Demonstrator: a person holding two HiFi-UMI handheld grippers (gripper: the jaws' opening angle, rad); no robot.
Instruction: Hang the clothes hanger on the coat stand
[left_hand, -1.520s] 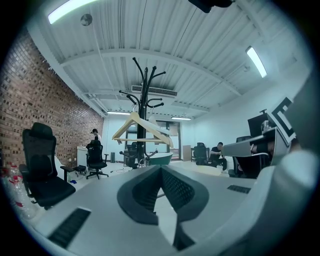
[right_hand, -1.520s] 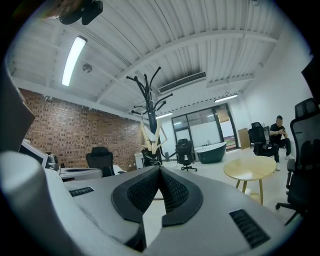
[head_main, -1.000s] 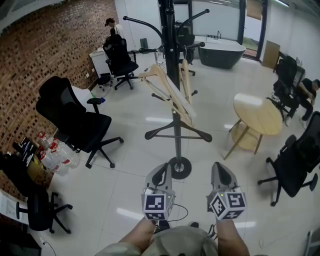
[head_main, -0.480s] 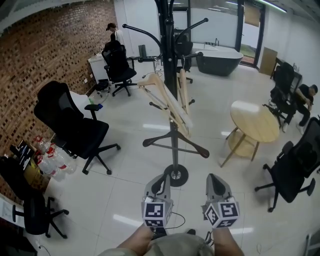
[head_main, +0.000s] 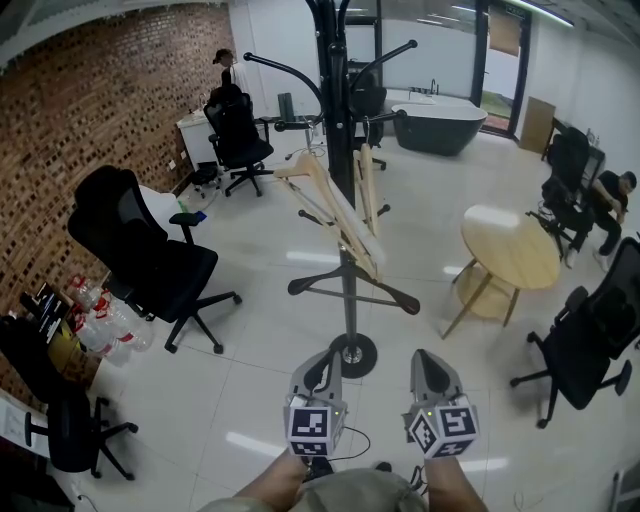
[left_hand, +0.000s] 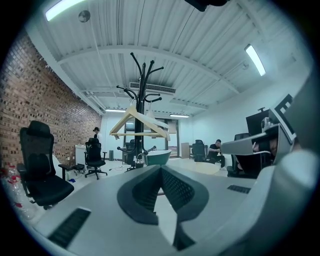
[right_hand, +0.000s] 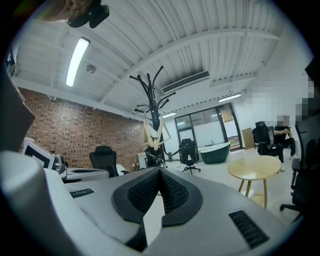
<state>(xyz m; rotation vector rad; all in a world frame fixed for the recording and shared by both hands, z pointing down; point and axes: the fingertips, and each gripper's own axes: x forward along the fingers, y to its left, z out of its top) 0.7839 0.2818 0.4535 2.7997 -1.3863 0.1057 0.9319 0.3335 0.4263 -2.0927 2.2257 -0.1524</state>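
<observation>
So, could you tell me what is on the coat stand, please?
Light wooden hangers hang from the coat stand, a dark hanger lower down; their hooks cannot be made out.

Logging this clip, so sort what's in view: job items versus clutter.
Job: coat stand; wooden hangers hanging on it; left gripper and right gripper, both shut and empty.
Clutter: black office chair; round wooden table; dark bathtub; plastic bottles.
</observation>
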